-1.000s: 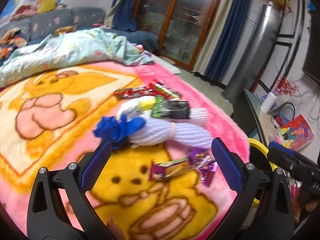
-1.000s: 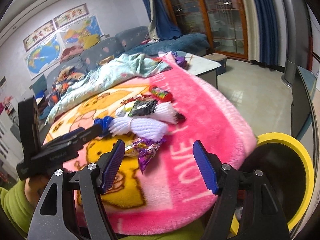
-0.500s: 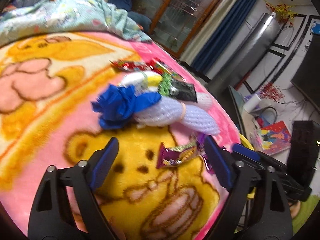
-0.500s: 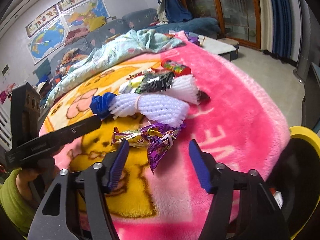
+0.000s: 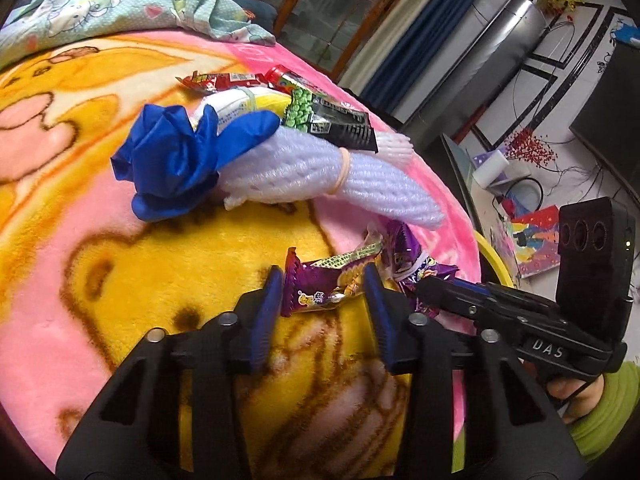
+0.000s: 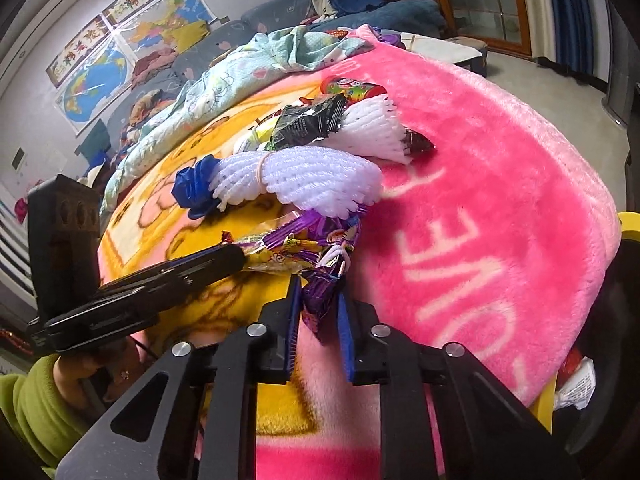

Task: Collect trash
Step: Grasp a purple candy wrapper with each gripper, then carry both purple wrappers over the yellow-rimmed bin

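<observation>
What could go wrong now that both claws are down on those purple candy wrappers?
The left gripper is closing around one purple wrapper, while the right gripper pinches only a thin tail of another; that tail might slip free. The two wrappers lie touching, so lifting one could drag the other. The foam net sits close by and might get nudged.

Right hand-held gripper [image 6: 318,316]: blue pads closed on a crumpled purple snack wrapper [image 6: 322,300]. Left hand-held gripper [image 6: 224,260]: enters from the left, borne by a hand [image 6: 100,368] in a green sleeve [image 6: 36,408]; tip at a purple-yellow candy wrapper [image 6: 284,254]; jaws closing. Pink plush blanket [image 6: 500,208], bear print: white foam fruit nets [image 6: 316,178], one banded; blue glove [image 6: 196,192]; black snack packet [image 6: 312,120]; red-capped tube [image 6: 352,86]. Yellow-rimmed bin [image 6: 628,226] at right edge. Wall maps [image 6: 100,76] behind.
</observation>
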Action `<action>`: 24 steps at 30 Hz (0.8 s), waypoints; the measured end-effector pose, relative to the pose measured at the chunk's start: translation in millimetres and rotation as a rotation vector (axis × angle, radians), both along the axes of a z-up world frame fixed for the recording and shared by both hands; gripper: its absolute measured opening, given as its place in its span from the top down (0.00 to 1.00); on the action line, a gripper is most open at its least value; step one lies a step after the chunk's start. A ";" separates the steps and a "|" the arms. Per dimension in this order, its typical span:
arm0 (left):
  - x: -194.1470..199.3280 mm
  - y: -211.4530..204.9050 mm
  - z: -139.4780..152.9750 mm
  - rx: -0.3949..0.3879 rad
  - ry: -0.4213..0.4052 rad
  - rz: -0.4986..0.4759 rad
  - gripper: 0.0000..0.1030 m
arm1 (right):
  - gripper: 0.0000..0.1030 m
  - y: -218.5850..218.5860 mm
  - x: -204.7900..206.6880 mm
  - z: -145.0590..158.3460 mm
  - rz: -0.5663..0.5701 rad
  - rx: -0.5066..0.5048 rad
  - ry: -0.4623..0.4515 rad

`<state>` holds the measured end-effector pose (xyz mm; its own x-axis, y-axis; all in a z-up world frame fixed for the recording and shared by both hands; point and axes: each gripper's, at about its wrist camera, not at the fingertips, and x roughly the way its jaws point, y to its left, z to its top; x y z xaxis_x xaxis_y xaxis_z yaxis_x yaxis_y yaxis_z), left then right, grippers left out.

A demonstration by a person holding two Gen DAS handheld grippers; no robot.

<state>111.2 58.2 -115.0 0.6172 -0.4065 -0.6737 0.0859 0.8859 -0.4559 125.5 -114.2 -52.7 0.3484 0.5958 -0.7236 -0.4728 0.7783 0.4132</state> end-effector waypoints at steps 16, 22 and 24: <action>-18.2 -12.9 21.4 0.008 -0.043 -0.089 0.77 | 0.89 -27.4 -22.6 15.4 -0.012 -0.002 0.020; -23.7 -19.1 34.8 0.006 -0.077 -0.103 0.78 | 0.89 -36.4 -28.9 24.0 -0.029 0.008 0.013; -24.6 -20.4 38.6 0.001 -0.085 -0.107 0.78 | 0.89 -40.4 -31.4 25.9 -0.039 0.007 0.014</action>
<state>86.5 37.8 -76.4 0.6254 -0.4723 -0.6212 0.2185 0.8702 -0.4416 94.1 -154.6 -26.8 0.3615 0.5869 -0.7244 -0.4362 0.7932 0.4250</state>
